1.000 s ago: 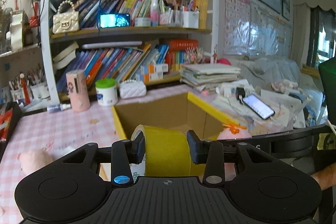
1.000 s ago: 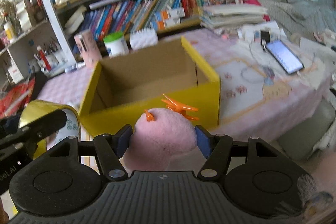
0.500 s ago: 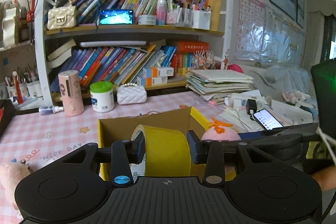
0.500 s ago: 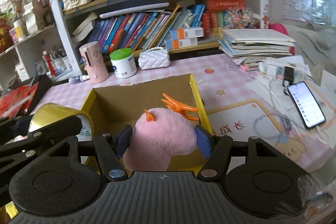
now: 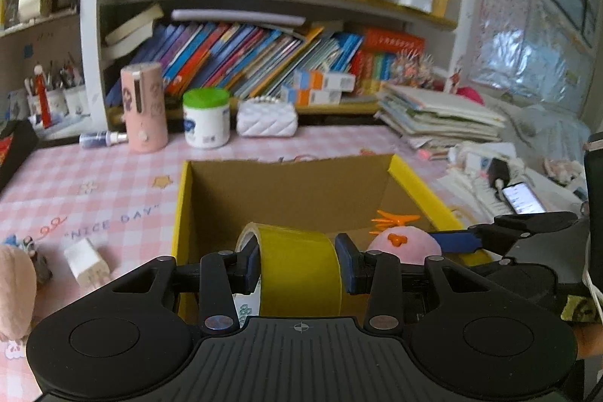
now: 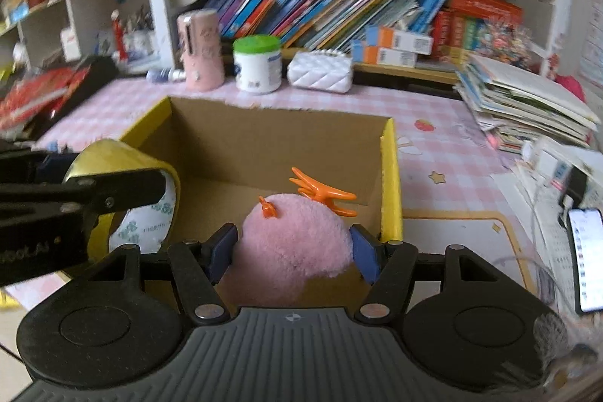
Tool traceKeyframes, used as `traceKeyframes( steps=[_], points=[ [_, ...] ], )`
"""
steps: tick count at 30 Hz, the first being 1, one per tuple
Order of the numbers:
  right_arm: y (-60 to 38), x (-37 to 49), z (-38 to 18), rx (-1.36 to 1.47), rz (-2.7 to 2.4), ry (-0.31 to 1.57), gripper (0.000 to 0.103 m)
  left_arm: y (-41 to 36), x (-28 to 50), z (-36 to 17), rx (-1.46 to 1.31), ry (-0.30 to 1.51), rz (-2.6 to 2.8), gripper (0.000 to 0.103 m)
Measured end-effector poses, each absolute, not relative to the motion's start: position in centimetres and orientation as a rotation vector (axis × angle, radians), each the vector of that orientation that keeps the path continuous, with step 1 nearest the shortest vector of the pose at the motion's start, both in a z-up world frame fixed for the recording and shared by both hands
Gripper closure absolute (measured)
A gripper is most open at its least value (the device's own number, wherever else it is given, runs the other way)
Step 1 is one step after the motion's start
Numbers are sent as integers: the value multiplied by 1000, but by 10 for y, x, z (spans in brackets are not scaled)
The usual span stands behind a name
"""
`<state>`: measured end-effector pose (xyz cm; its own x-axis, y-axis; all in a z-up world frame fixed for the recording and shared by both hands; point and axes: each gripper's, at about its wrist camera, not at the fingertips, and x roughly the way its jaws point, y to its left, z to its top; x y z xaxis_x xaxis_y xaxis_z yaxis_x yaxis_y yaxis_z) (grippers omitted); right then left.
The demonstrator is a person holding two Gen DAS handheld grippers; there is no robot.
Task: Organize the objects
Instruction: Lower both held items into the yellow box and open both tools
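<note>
Both claws advanced toward the cardboard box (image 5: 301,191). The left claw (image 5: 297,268) with its yellow tape roll (image 5: 297,266) and the right claw (image 6: 294,247) with its pink plush toy (image 6: 297,240), a second ago before the box's near wall, now sit over its open interior.

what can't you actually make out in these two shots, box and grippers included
- Floor of the cardboard box, left wrist view: its near part is hidden behind the yellow tape roll and left gripper.
- Lower half of the pink plush toy, right wrist view: covered by the right gripper body.
- Plush thing at the left edge, left wrist view: cut off.
- Book spines, both views: blurred, unreadable.
</note>
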<state>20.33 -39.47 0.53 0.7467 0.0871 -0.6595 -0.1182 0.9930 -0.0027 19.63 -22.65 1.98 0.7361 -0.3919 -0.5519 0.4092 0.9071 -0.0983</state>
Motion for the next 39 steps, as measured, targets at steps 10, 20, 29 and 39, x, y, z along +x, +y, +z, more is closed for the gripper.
traceKeyframes(
  steps=[10,20,29,39],
  points=[
    [-379,232,-12,-169,195,732,40,-223,220,2,37,669,-362,64],
    [-362,258,-14,-197,167,732,40,-211,244,-5,25,686,-298,64],
    [-354,269,-15,-208,166,741,40,-210,248,-6,23,688,-263,64],
    [-357,259,-8,-162,189,704,24,-202,232,7,-9,648,-250,53]
  ],
)
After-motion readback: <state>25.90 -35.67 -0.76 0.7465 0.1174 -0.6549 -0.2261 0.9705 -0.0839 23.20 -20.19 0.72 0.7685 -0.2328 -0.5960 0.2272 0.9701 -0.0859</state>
